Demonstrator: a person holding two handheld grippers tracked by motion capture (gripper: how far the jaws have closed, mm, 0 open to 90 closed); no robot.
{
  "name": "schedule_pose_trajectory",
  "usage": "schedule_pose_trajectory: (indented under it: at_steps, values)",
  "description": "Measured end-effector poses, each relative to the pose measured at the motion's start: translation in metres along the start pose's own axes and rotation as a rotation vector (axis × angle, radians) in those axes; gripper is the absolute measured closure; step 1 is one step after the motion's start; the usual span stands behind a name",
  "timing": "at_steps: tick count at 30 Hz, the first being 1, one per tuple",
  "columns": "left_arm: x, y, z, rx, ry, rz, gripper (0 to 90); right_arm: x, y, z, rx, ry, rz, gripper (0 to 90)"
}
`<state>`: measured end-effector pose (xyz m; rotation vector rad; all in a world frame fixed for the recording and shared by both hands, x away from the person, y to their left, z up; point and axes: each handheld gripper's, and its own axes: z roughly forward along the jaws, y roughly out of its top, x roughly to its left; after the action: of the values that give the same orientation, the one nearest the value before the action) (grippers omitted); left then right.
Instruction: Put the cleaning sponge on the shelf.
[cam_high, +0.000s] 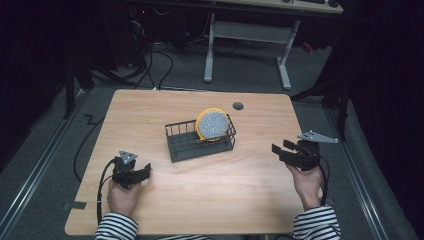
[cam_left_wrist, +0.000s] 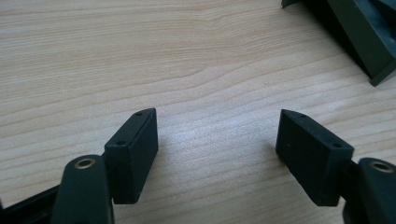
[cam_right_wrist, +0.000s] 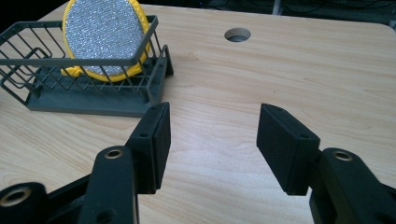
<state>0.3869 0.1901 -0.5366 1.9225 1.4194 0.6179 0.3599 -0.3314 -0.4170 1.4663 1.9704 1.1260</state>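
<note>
Scouring pad (cam_right_wrist: 103, 35) upright in rack (cam_right_wrist: 88, 100), 11 o'clock: light, soft (pinch top rim); right gripper (cam_right_wrist: 212, 140) wide, empty.

A light wooden table (cam_high: 200, 200) with a round cable hole (cam_high: 238, 105) near its far edge. Beyond it, the white legs of a desk (cam_high: 250, 35); black cables (cam_high: 155, 62) on grey floor.

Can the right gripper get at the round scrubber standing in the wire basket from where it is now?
Probably yes: the right gripper is open, bare table lies between, and the scrubber rises above the basket rim.
</note>
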Motion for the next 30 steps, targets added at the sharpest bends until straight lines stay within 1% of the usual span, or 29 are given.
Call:
schedule_pose_trajectory:
  at_steps: [3,5,6,7,8,11,12,15,17,18,19,20,25,26,27,28,30]
  values:
    - [0.0,0.0,0.0,0.0,0.0,0.001,30.2,-0.001,-0.004,-0.001,-0.005,0.006,0.001,45.0]
    - [0.0,0.0,0.0,0.0,0.0,0.0,30.1,0.0,-0.01,-0.001,-0.005,0.01,0.012,45.0]
    - [0.0,0.0,0.0,0.0,0.001,0.001,30.1,0.001,-0.015,-0.001,0.001,0.006,0.013,44.8]
    - [0.0,0.0,0.0,0.0,0.0,0.001,30.2,0.001,-0.017,-0.001,-0.003,0.007,0.009,44.9]
    - [0.0,0.0,0.0,0.0,0.0,0.001,30.1,0.001,-0.019,-0.001,-0.005,0.011,0.016,44.8]
    - [0.0,0.0,0.0,0.0,0.001,0.002,30.3,0.002,-0.027,0.001,-0.01,0.013,0.016,44.9]
    - [0.0,0.0,0.0,-0.001,0.002,0.002,30.3,0.003,-0.031,0.002,-0.005,0.016,0.025,44.8]
    - [-0.001,0.0,0.0,-0.001,0.0,0.002,30.4,0.005,-0.04,0.005,0.012,0.016,0.012,44.8]
    - [-0.001,0.0,0.0,-0.001,0.0,0.003,30.4,0.005,-0.047,0.008,0.023,0.013,0.012,44.8]
    - [-0.001,0.0,0.0,-0.001,0.0,0.003,30.4,0.005,-0.047,0.008,0.023,0.013,0.012,44.8]
    - [-0.001,0.0,0.0,-0.001,0.0,0.002,30.4,0.005,-0.054,0.01,0.031,0.015,0.024,44.8]
    - [-0.001,0.0,0.0,-0.001,0.0,0.002,30.4,0.005,-0.056,0.01,0.033,0.012,0.021,44.8]
    - [-0.001,0.0,0.0,-0.001,0.0,0.002,30.3,0.003,-0.063,0.015,0.039,0.002,0.031,44.9]
    - [-0.001,0.0,0.0,-0.001,0.0,0.002,30.3,0.002,-0.066,0.021,0.045,0.005,0.04,44.9]
    - [-0.001,0.0,0.0,-0.001,0.0,0.002,30.4,0.002,-0.066,0.021,0.045,0.005,0.04,44.9]
    - [-0.001,0.0,0.0,-0.001,0.0,0.002,30.3,0.002,-0.068,0.026,0.05,-0.005,0.039,44.9]
    - [-0.001,0.0,0.0,-0.001,0.0,0.002,30.3,0.002,-0.069,0.028,0.05,-0.008,0.03,45.0]
